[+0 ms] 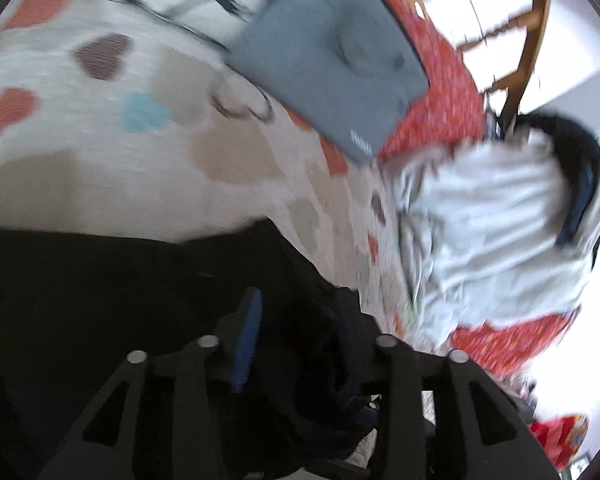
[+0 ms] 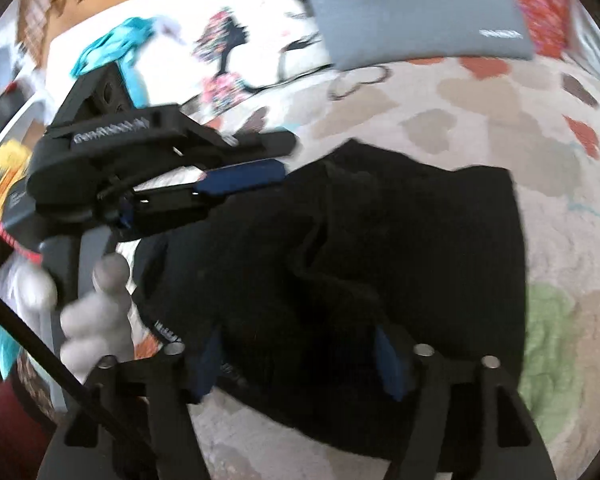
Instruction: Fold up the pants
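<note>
The black pants (image 2: pixel 400 248) lie bunched and partly folded on a heart-patterned bedspread (image 2: pixel 480 120). In the right wrist view my right gripper (image 2: pixel 300 364) hovers over their near edge, its blue pads (image 2: pixel 392 364) wide apart and not pressing the cloth. My left gripper (image 2: pixel 280 156) comes in from the left at the pants' far-left edge, held by a grey-gloved hand (image 2: pixel 96 312); its jaws stand slightly apart and nothing shows between them. In the blurred left wrist view the left gripper (image 1: pixel 298 340) is above the pants (image 1: pixel 100 300), with one blue pad (image 1: pixel 248 340) clear and the other in shadow.
A grey folded cushion (image 1: pixel 328 52) lies at the far side of the bed, also in the right wrist view as the grey cushion (image 2: pixel 412 12). A person in a white shirt (image 1: pixel 488 240) is at the right. Red patterned fabric (image 1: pixel 440 80), a wooden chair (image 1: pixel 532 28) and a turquoise garment (image 2: pixel 116 48) border the bed.
</note>
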